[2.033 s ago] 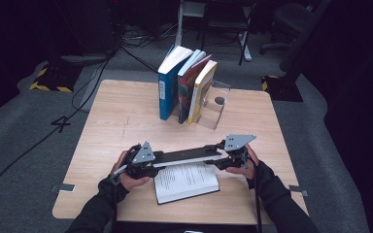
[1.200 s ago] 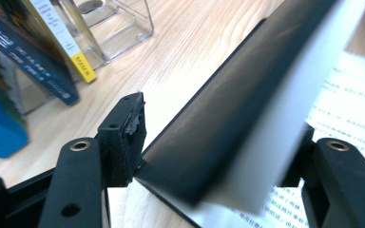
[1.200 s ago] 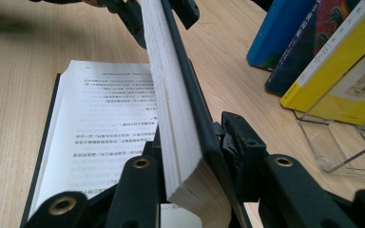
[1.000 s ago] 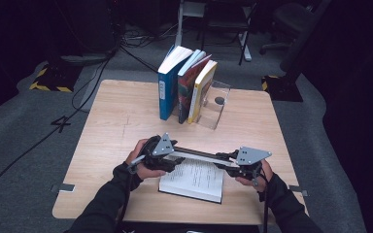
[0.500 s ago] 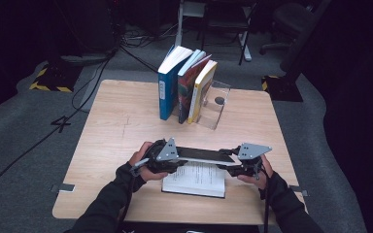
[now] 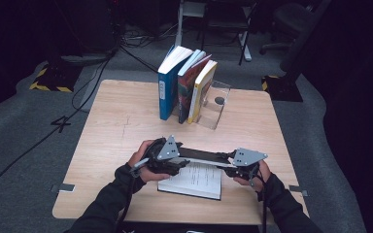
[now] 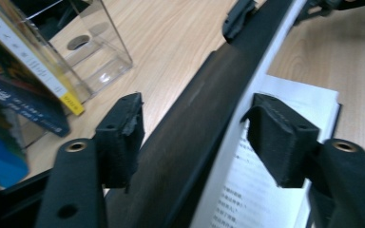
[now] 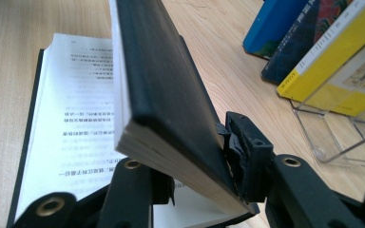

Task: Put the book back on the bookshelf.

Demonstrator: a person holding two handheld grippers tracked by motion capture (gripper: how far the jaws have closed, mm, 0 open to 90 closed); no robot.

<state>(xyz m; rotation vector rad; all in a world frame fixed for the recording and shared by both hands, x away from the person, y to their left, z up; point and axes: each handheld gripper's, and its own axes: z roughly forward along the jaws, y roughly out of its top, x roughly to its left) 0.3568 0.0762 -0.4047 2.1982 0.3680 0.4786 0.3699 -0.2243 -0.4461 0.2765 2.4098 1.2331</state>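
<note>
- The left gripper point(image 7: 195, 128), nearest the person, straddles one end of the raised half point(image 6: 206, 156) of the open book point(image 6: 194, 179). Its jaws have just been opening. The pads sit beside both faces; whether they press cannot be told.
- The right gripper point(image 8: 195, 156) has just been closing, and its jaws clamp the other end of that half.
- The book lies at the near edge of the desk point(image 6: 116, 121), one half flat, the other lifted on edge.
- Risk: with the left hold slack, the raised half could twist or drop from that end, creasing pages or straining the spine.
- Risk: a one-sided pull could drag the book off the near edge.
- The upright books point(image 6: 187, 82) and clear bookend point(image 6: 216, 107) stand well apart.
</note>
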